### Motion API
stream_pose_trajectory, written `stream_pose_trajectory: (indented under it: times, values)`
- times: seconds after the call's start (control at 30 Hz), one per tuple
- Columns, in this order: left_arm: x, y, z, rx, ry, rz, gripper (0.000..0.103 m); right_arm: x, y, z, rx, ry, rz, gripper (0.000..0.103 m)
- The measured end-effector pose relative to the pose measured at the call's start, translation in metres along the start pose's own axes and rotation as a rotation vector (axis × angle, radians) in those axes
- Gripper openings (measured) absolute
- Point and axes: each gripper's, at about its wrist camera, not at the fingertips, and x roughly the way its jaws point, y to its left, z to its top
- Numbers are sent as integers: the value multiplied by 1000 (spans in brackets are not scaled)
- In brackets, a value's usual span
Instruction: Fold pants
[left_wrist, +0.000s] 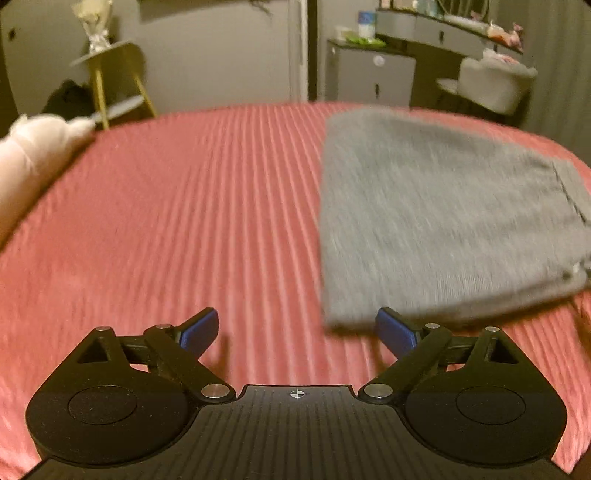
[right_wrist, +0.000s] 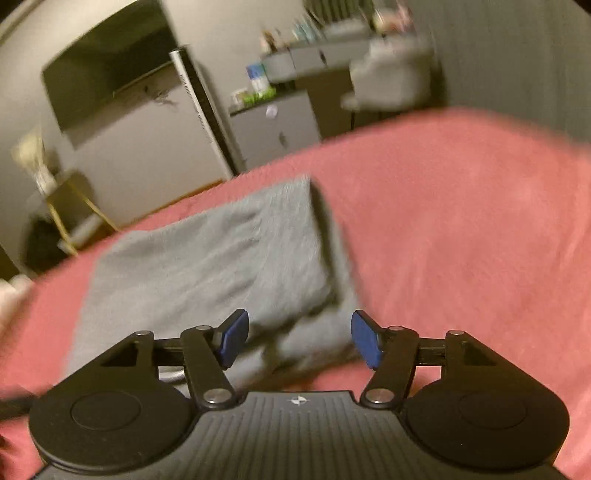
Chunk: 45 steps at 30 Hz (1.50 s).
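Pants (left_wrist: 436, 218), grey and folded into a compact rectangle, are seen lying flat on a red ribbed bedspread (left_wrist: 192, 206), held by neither gripper. In the left wrist view the left gripper (left_wrist: 297, 334) is shown with its jaws spread wide and nothing between them; its blue pads (left_wrist: 199, 330) hang over bare bedspread, and the near edge of the folded pants lies just past the right-hand pad, at about 1 o'clock from the jaws. In the right wrist view the right gripper (right_wrist: 299, 339) is likewise shown with jaws spread and empty, and the pants (right_wrist: 207, 258) are seen directly ahead of the gap, stretching from 12 toward 10 o'clock, with a stacked fold edge along their right side; whether the pads touch the cloth cannot be told because of blur. Further out in the left view, a pale pillow (left_wrist: 26, 162) is seen at 9 o'clock on the bed edge, a gold-legged side table (left_wrist: 110, 77) at 11 o'clock, a grey cabinet (left_wrist: 369, 74) at 12 o'clock and a pale upholstered chair (left_wrist: 495, 81) at 1 o'clock. Both views are smeared by motion blur.
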Motion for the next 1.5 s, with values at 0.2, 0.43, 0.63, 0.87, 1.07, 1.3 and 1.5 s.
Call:
stream_pose_trajectory:
  times: [0.2, 0.43, 0.63, 0.87, 1.07, 1.3, 1.5]
  values:
    - [8, -13, -1, 35, 26, -12, 94, 16, -41, -28, 362, 116, 251, 56]
    - [22, -7, -5, -13, -36, 155, 101, 49, -36, -13, 381, 152, 315, 27]
    - [5, 1, -15, -64, -11, 96, 100, 36, -38, -11, 271, 66, 108, 76]
    - [-7, -22, -26, 10, 145, 58, 101, 10, 14, -29, 10, 122, -101, 99]
    - [-51, -28, -43, -15, 123, 56, 101, -29, 48, -49, -164, 82, -169, 99]
    - [-110, -54, -54, 89, -23, 78, 101, -74, 73, -62, -256, 29, -101, 99]
    - [-141, -52, -51, 85, -129, 38, 102, -107, 101, -64, -373, -18, -92, 99]
